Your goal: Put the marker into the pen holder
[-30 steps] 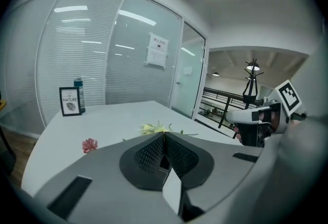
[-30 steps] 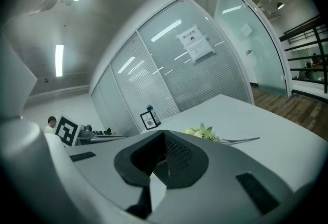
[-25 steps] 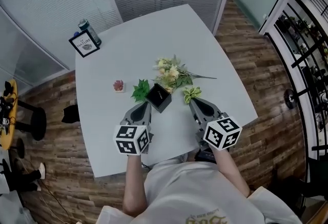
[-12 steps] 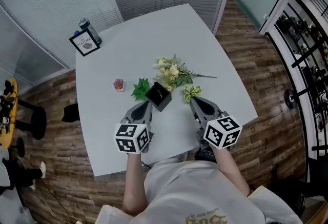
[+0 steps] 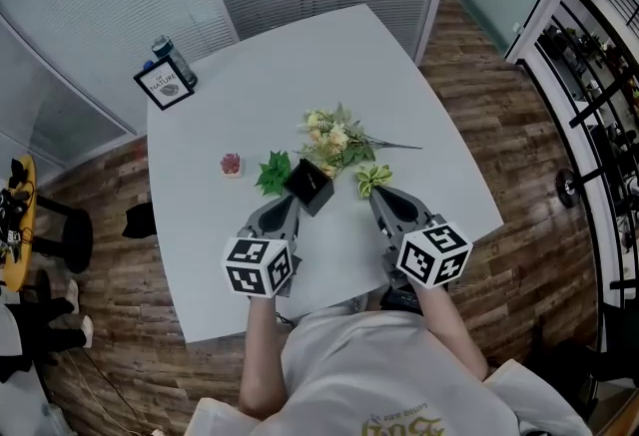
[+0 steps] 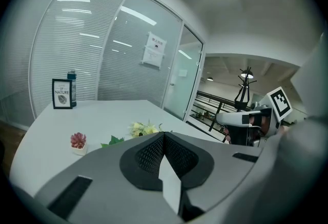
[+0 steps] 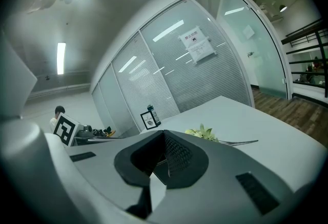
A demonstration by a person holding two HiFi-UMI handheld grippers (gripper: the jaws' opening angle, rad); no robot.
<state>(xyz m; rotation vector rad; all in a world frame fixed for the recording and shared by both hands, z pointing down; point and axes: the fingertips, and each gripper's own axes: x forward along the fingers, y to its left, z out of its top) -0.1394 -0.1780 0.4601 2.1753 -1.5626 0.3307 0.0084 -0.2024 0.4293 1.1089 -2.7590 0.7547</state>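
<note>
**Over the table: both grippers closed, nothing held**

At the table's [image 5: 300, 75] near edge, the left gripper [image 5: 287, 204] and right gripper [image 5: 376, 196] flank the black pen holder [image 5: 310, 188]. The left tip is just beside it, the right one apart. Each gripper view shows the jaws pressed together with nothing between them – left gripper [image 6: 164, 138], right gripper [image 7: 164, 136]. The marker can't be made out in any view. Only the head view shows the holder clearly. The left gripper view adds a pink potted plant [image 6: 78, 140] and a framed sign [image 6: 61, 94]; the right gripper view shows the flowers [image 7: 202, 133].
</note>
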